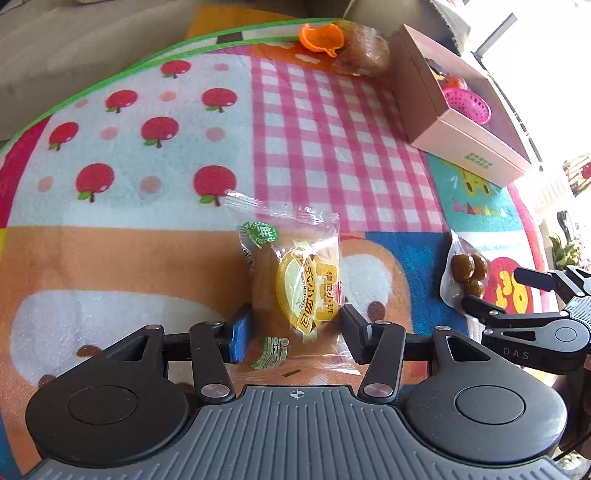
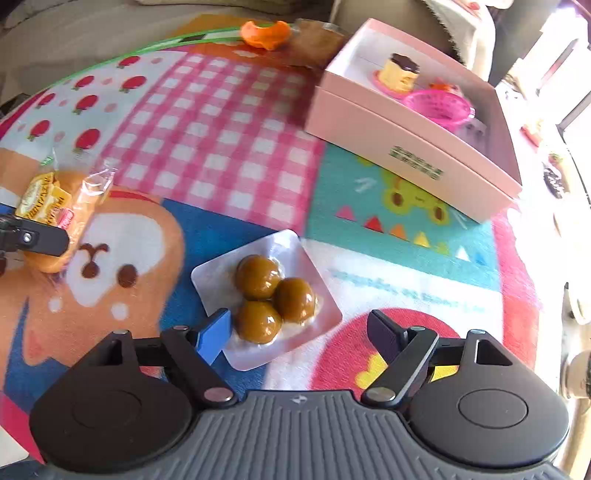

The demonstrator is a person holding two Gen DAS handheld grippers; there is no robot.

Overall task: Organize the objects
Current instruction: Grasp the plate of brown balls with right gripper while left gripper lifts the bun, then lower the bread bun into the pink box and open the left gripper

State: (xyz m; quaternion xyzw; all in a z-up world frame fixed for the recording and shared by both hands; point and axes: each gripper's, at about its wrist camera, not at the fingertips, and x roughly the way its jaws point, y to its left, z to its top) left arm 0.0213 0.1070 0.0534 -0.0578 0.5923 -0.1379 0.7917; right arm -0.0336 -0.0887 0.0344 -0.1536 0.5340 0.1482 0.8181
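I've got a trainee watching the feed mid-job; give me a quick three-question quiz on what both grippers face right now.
1. True or false: the left gripper has its fingers on either side of the bread packet.
2. Which lies in front of the right gripper? A) orange cup B) pack of three brown balls C) pink basket
3. Fill in: the pink basket sits inside the pink ____.

Key: 1 true. 2 B, the ball pack; the orange cup lies far off at the mat's edge. 3 box.
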